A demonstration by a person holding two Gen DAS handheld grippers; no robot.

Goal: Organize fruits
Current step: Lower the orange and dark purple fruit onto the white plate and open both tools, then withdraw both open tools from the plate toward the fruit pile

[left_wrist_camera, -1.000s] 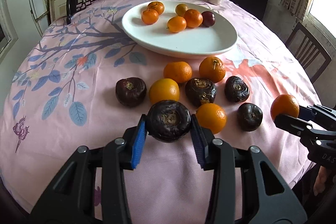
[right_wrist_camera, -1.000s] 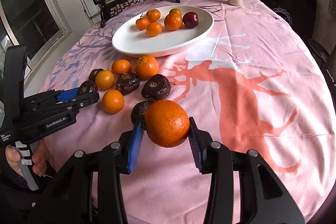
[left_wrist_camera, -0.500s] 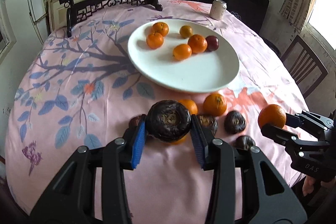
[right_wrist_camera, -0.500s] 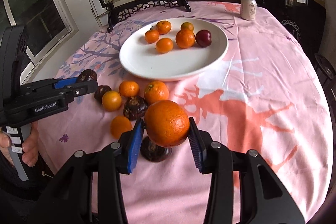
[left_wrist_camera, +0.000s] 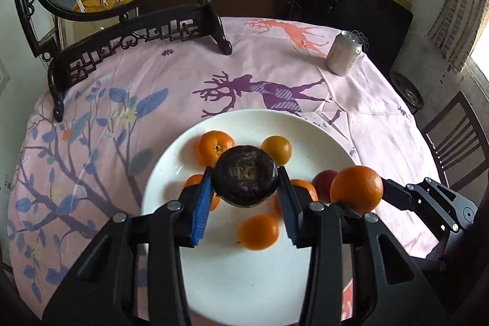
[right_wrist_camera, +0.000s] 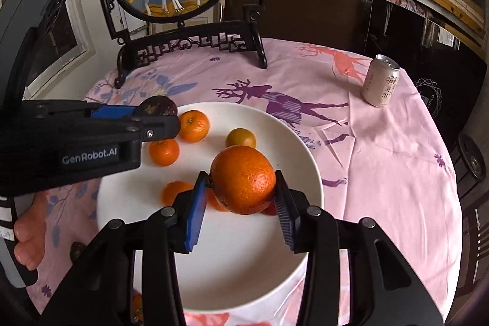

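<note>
Carrying two more fruits over the white plate (left_wrist_camera: 165, 173), mid-task.

Clamping a dark round fruit (left_wrist_camera: 245, 180) in the left gripper (left_wrist_camera: 244, 203) at frame centre, an orange (right_wrist_camera: 243, 179) in the right gripper (right_wrist_camera: 241, 206); several small fruits (right_wrist_camera: 193, 125) already sitting on the plate, both held ones awaiting release.

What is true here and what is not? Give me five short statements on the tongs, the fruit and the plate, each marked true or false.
1. The left tongs grip a dark brown fruit. True.
2. The right tongs are empty. False: they are shut on a large orange.
3. Both held fruits hang over the white plate. True.
4. The drink can lies on its side on the plate. False: it stands upright on the tablecloth, beyond the plate.
5. The plate holds no fruit yet. False: several small oranges, such as one, and a red fruit lie on it.
</note>
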